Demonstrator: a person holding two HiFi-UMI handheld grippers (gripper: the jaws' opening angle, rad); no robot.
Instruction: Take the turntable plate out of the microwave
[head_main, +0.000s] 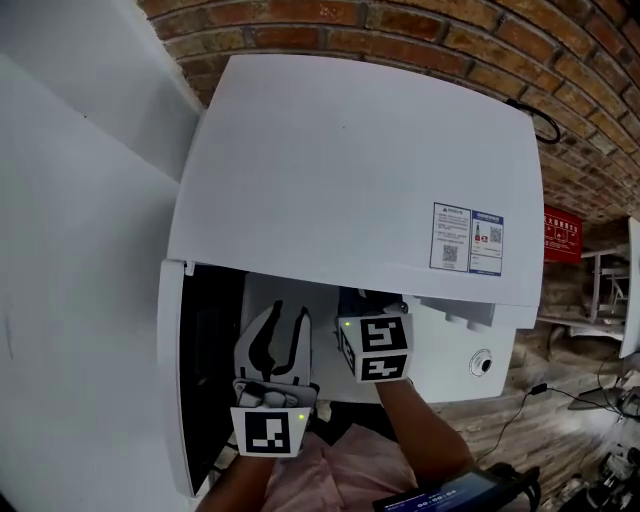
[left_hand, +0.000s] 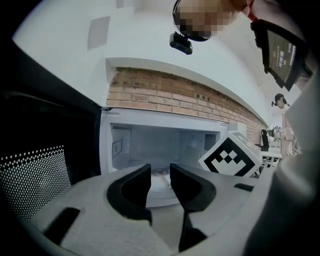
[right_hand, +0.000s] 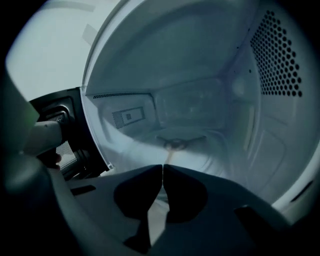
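The white microwave (head_main: 350, 170) stands with its door (head_main: 172, 380) swung open to the left. Inside, the glass turntable plate (right_hand: 205, 150) lies flat on the cavity floor over its hub (right_hand: 175, 143). My right gripper (right_hand: 163, 167) reaches into the cavity just above the plate's near part, jaws shut tip to tip with nothing seen between them. From the head view only its marker cube (head_main: 375, 347) shows at the opening. My left gripper (left_hand: 160, 174) hovers outside the opening, open and empty, and the plate (left_hand: 162, 189) shows through its gap. The head view has the left gripper (head_main: 287, 320) beside the door.
The door's dark mesh window (left_hand: 35, 175) stands close on the left of both grippers. The perforated right cavity wall (right_hand: 280, 60) is near the right gripper. A control panel with a knob (head_main: 481, 363) is at the right. A brick wall (head_main: 420, 30) runs behind.
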